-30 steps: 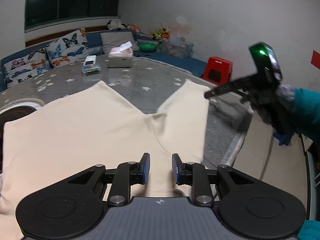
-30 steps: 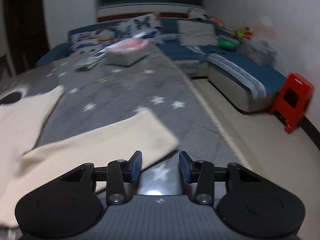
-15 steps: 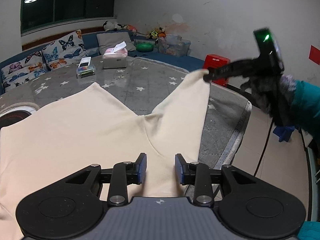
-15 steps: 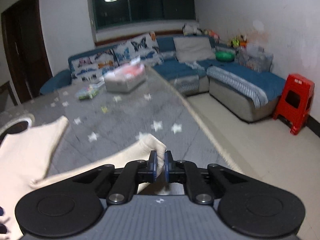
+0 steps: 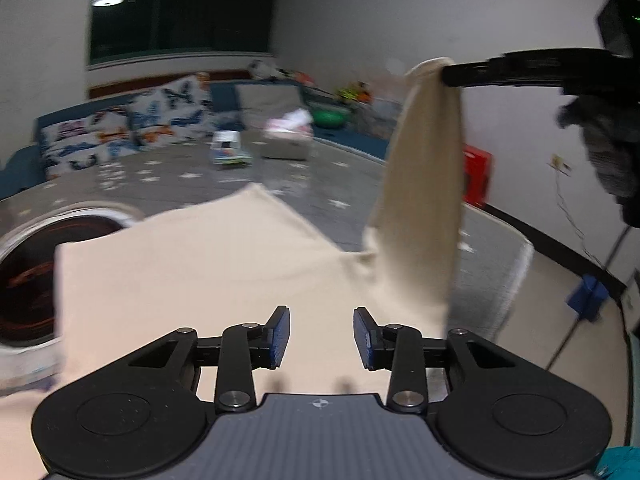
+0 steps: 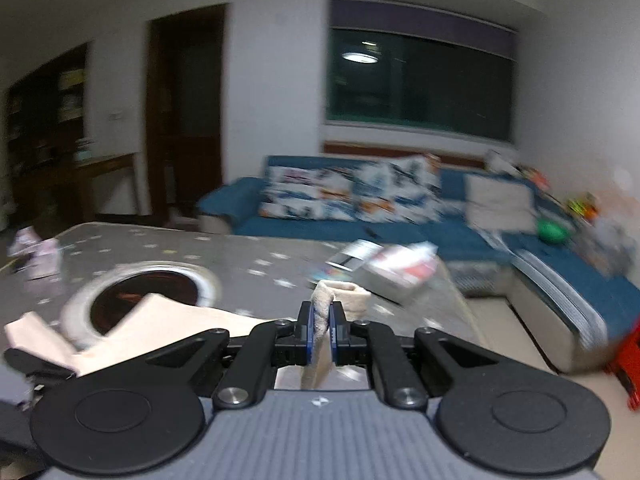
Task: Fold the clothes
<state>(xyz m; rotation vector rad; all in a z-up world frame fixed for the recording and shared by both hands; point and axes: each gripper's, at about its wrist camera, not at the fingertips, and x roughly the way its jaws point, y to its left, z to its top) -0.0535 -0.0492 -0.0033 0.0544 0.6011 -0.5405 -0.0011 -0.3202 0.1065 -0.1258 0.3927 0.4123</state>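
One cream fabric garment point(image 5: 192, 264) with two legs lies ahead of two black two-finger grippers, the left gripper point(image 5: 321, 336) and the right gripper point(image 6: 321, 322). Beyond them on the one grey star-patterned table cover point(image 5: 320, 184): one white tissue box point(image 5: 286, 142) and one small flat packet point(image 5: 229, 154). Farther off stand one blue sofa point(image 6: 420, 228) with two butterfly-print cushions point(image 6: 348, 196), one plain beige cushion point(image 6: 500, 202) and one red plastic stool point(image 5: 476, 178).
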